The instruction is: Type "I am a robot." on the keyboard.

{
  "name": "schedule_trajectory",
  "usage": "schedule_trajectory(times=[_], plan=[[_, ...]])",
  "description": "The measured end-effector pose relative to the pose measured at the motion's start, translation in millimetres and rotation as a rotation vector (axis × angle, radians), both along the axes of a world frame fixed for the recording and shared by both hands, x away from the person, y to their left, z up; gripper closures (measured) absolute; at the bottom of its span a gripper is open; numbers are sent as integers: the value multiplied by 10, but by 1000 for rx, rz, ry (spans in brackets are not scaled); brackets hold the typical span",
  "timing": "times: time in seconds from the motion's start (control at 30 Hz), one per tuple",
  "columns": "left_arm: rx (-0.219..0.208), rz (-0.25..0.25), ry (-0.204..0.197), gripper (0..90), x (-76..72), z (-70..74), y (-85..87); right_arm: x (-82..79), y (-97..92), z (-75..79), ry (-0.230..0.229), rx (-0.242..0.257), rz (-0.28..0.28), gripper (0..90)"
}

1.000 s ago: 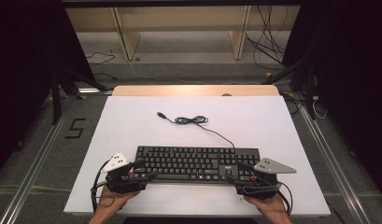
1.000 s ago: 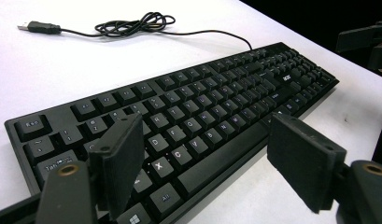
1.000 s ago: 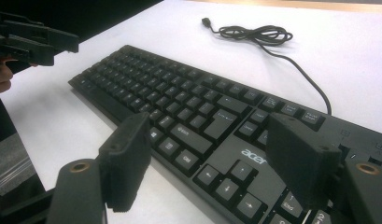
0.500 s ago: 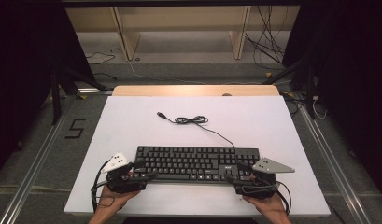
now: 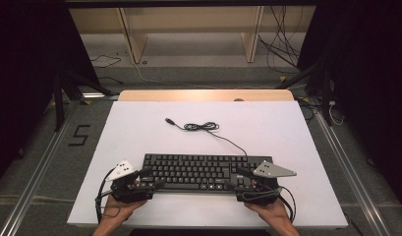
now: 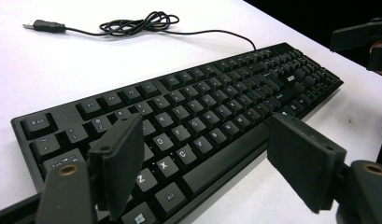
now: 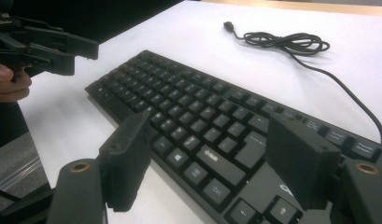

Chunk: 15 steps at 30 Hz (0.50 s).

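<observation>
High view has the black keyboard (image 5: 204, 171) lying flat near the front edge of the white table (image 5: 139, 128), long side running left to right, with one gripper at each end. The left gripper (image 5: 150, 180) sits at the keyboard's left end and the right gripper (image 5: 240, 178) at its right end, each held in a hand coming in from the bottom. From up there the jaws are small and dark against the keys, so it's hard to say how far apart they are or whether they touch anything.

The gripper views sort that out. In the left gripper view the left gripper (image 6: 205, 163) has its jaws spread wide, one over the left-hand keys and one off the near edge, with nothing between them. The right gripper view shows the same thing: the right gripper (image 7: 212, 161) is wide apart over the right end, clamping nothing.

The cable (image 5: 208, 129) lies loosely bunched on the far side of the keyboard, plug end to the left. Key legends are only readable up close; whether the pads actually rest on the keys, I can't tell.
</observation>
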State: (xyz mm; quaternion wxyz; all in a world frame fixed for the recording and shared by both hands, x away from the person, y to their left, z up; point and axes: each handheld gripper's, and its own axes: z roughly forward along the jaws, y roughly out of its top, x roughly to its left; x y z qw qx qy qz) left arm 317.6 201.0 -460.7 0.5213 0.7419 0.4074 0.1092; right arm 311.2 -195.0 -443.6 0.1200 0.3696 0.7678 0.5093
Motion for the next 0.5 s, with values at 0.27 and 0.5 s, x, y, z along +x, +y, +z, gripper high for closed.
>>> schedule_trajectory(times=[0.27,0.5], plan=[[3,8,4,269,10,-1,13,122,123,15,15,3,2,346],[3,19,8,269,18,-3,33,239,294,8,30,-15,17,380]])
